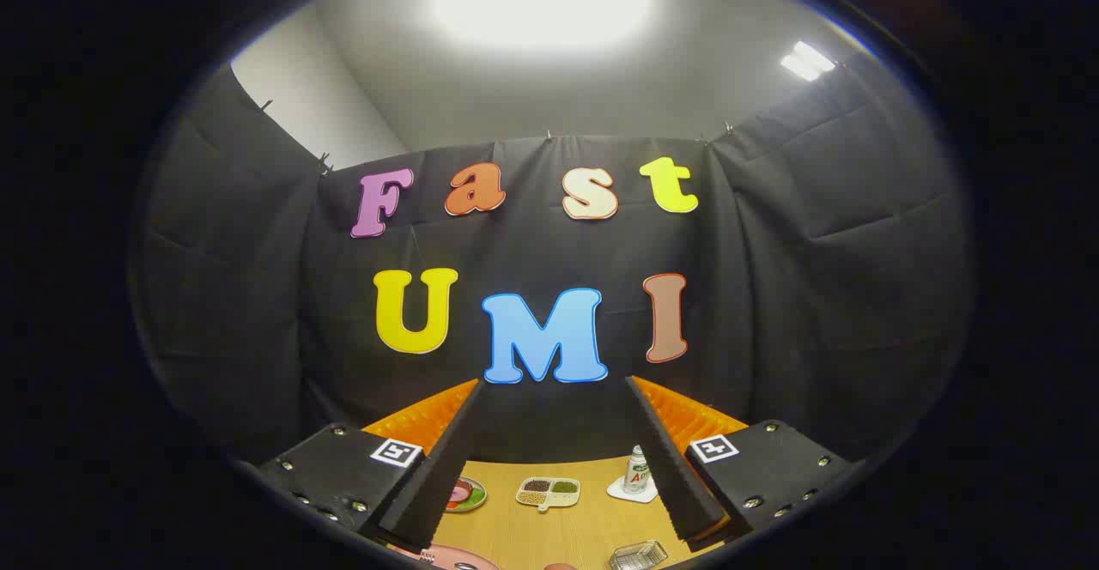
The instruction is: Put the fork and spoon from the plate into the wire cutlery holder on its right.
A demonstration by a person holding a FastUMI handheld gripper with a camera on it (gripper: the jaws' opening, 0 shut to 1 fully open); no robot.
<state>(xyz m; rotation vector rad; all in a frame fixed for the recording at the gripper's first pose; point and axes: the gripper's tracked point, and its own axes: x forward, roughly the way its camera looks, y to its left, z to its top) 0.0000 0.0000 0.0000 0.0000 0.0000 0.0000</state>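
My gripper (554,385) is held high and points at the booth wall, its two black fingers (446,458) spread wide apart with nothing between them. Far below, at the near end of the wooden table (567,531), the rim of a pink plate (459,557) peeks in by the left finger, with a bit of metal cutlery (427,557) on it. To its right a wire cutlery holder (638,554) stands by the right finger.
Further back on the table sit a small green plate with food (466,494), a white divided tray of grains (549,492) and a small bottle on a white coaster (636,473).
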